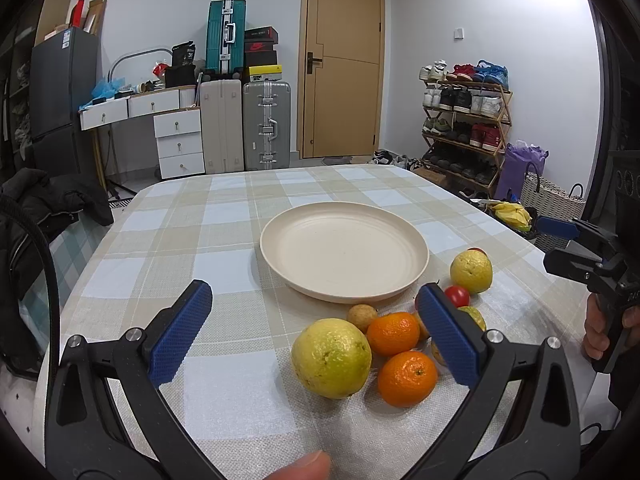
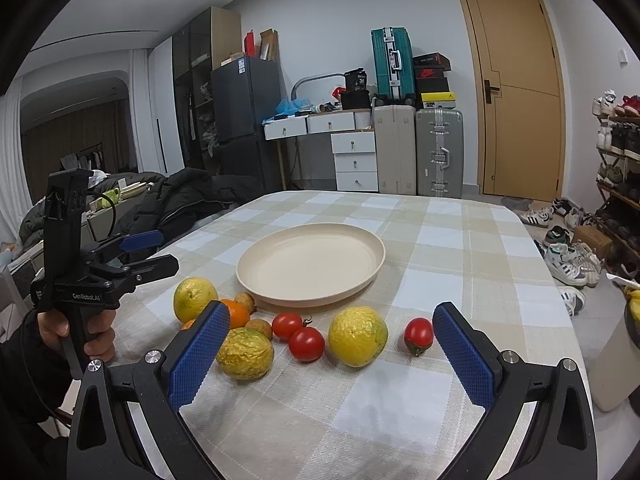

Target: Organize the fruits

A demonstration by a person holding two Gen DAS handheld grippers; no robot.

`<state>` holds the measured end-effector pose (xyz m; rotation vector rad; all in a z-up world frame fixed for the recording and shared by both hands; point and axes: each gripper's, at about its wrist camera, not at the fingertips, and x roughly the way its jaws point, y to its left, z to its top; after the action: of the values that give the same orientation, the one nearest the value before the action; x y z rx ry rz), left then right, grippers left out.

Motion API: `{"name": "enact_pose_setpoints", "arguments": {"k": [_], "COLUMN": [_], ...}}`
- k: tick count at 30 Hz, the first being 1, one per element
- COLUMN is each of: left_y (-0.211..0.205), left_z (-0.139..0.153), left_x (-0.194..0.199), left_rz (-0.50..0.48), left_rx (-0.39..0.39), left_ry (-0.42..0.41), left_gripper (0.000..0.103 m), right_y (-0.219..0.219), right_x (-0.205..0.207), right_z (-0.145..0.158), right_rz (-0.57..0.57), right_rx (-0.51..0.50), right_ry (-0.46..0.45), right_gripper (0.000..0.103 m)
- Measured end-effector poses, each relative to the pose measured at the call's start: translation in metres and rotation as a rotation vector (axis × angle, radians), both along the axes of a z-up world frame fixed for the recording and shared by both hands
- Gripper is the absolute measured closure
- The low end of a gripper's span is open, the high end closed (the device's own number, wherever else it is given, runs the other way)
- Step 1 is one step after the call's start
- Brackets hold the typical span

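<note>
Holding both tongs low over the near edge of the table (image 2: 440, 240), I have nothing gripped in either. My left tongs (image 1: 316, 330) stand wide, blue pads far apart, and between them sits a big yellow-green citrus (image 1: 331, 358), roundish with no clear long axis. Just right of it lie two oranges (image 1: 407, 378), one nearer and one farther, the nearer one showing its stem dimple toward me. A small brown round fruit (image 1: 361, 317) sits beyond them, just beside the near rim of the cream plate (image 1: 344, 216), which holds no fruit.

In the right wrist view my right tongs (image 2: 326, 354) are also spread wide and touch nothing. Going left to right there: a wrinkled yellow-green fruit (image 2: 245, 354) lies just beside my left pad, its long axis running roughly left-right. Next come two red tomatoes (image 2: 306, 343), touching or nearly so, the far one with its stem pointing right. Then a second yellow citrus (image 2: 358, 336), slightly taller than wide, standing near the middle between the pads. Farthest right a lone tomato (image 2: 418, 336) lies tilted, its green stem end pointing down toward me.

All the fruit lies on the checked cloth, in a loose row along the plate's near side.
</note>
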<state>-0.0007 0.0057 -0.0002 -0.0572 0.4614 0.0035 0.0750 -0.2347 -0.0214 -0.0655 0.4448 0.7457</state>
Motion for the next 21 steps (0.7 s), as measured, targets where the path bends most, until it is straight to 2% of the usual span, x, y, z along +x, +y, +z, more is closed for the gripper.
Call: {"name": "enact_pose_setpoints", "arguments": {"k": [8,18,21], "left_y": [0.003,0.009,0.014], "left_z": [0.0,0.001,0.002], "left_x": [-0.002,-0.002,-0.002], "left_rz": [0.007,0.034,0.045], "left_rx": [0.005,0.001,-0.003], "left_ry": [-0.002,0.021,0.032], "left_gripper": [0.0,0.0,0.0], "right_y": [-0.003,-0.01,-0.011], "right_x": [0.012,0.042,0.044], "right_z": [-0.004,-0.017,-0.019], "right_rz": [-0.058,-0.176,-0.193], "right_rx": [-0.007,-0.033,-0.039], "right_ry": [0.048,0.184,0.191], "right_gripper": [0.0,0.0,0.0]}}
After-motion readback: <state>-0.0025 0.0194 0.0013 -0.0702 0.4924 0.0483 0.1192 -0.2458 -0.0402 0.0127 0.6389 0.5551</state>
